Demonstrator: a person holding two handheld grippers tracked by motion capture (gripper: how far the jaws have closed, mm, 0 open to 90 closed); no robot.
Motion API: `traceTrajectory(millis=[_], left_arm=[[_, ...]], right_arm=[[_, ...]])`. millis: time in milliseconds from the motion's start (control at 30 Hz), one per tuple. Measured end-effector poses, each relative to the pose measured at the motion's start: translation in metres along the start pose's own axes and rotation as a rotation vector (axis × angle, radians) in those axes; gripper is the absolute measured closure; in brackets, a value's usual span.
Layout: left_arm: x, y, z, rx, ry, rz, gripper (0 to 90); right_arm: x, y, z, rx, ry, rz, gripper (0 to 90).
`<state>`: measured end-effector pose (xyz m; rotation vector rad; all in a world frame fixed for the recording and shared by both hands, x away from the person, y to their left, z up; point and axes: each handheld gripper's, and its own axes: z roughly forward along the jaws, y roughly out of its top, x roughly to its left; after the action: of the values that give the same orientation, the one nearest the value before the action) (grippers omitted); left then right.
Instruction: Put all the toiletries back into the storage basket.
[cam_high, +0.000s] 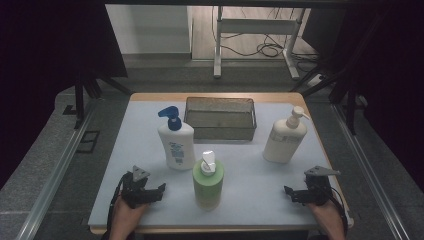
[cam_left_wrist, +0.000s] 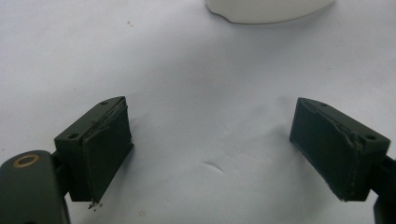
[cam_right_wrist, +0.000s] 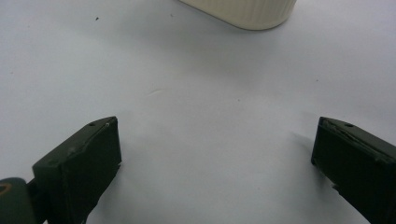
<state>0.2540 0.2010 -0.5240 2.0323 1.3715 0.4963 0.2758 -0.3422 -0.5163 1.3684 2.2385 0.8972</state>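
The left gripper (cam_high: 150, 192) was held low over the tabletop (cam_high: 250, 200), jaws spread wide and empty; the blue-capped white bottle (cam_high: 176, 145) stood upright just ahead of it. The green bottle (cam_high: 208, 182) stood between the hands, nearer the left. The right gripper (cam_high: 296, 194), likewise wide and empty, was faced by the cream bottle (cam_high: 285, 137), upright ahead.

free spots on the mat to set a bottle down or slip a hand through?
Free: the front strip between the left tool and the green bottle, and the wider one from that bottle to the right tool. Both tools open. Crowded: blue-pump bottle, green bottle and wire basket cluster mid-mat; cream bottle stands apart.
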Motion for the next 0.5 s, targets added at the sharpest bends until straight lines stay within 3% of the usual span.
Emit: traceTrajectory(millis=[233,500], left_arm=[[0.0000,0.0000,0.0000,0.000,0.000,0.000,12.3],[0.0000,-0.0001,0.0000,0.000,0.000,0.000,12.3]], right_arm=[[0.0001,0.0026,-0.0030,-0.027,0.023,-0.007,2.4],[-0.0037,0.0061,-0.0058,-0.026,0.068,0.020,13.6]])
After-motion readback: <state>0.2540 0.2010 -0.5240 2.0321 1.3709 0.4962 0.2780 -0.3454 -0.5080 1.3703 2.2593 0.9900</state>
